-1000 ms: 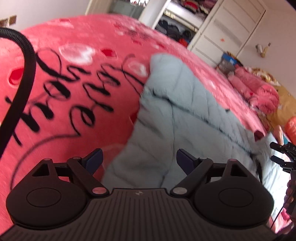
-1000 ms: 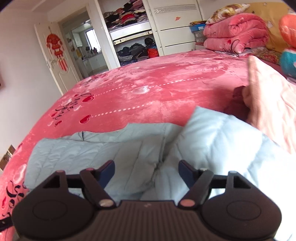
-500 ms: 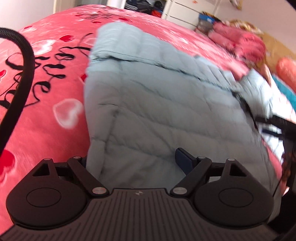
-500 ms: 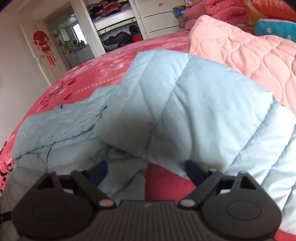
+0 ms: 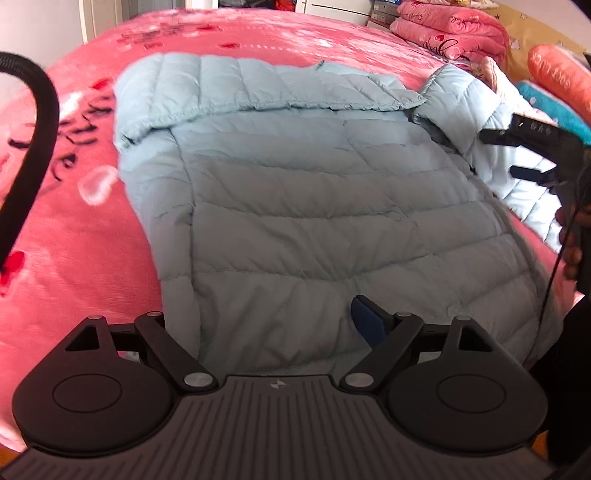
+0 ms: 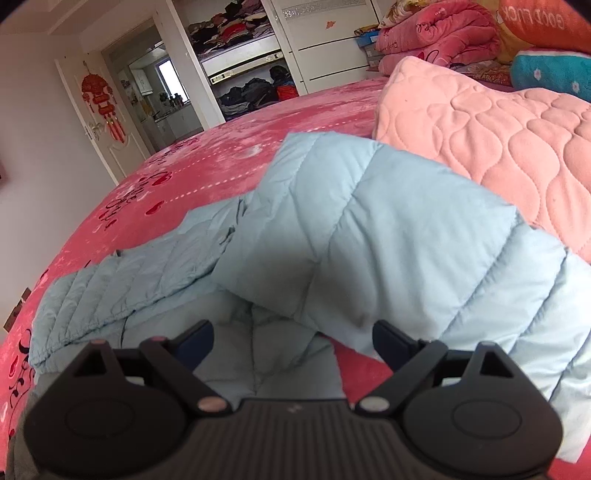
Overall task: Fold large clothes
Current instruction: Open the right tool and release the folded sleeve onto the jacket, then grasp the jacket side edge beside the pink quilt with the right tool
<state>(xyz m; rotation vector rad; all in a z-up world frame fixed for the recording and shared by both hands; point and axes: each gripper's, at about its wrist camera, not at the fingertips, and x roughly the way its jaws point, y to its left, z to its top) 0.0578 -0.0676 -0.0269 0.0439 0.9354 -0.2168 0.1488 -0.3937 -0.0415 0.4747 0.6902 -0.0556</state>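
One pale blue quilted down jacket [image 5: 295, 206] lies spread over the pink bed cover [image 5: 74, 229], its stitched panels running across in puffy bands. The far edge is folded over on itself into a thick band [image 5: 221, 88], and one sleeve [image 6: 369, 229] is laid across toward the salmon-pink quilted blanket [image 6: 498, 129] beside it. The bed cover carries red hearts and black script.

The left tool [image 5: 258, 325] sits low over the jacket's near hem with its jaws spread wide. One blue pad [image 5: 364, 317] rests against the fabric; the other is hidden under the jacket's edge, so I cannot tell if it grips anything. The right tool [image 6: 291, 339] hovers at the sleeve's cuff, and its jaws have just been opening and now stand wide apart, the cuff's edge and a strip of bed cover between them, nothing pinched. Seen from the left, the right tool [image 5: 517, 155] is held by a hand [image 5: 569, 240] at the jacket's side.

Against the far wall an open wardrobe [image 6: 240, 55] has two shelves stuffed with piled clothes. Folded pink blankets [image 6: 436, 33] are stacked near one orange pillow [image 5: 557, 81] and one teal cushion [image 6: 554, 74].
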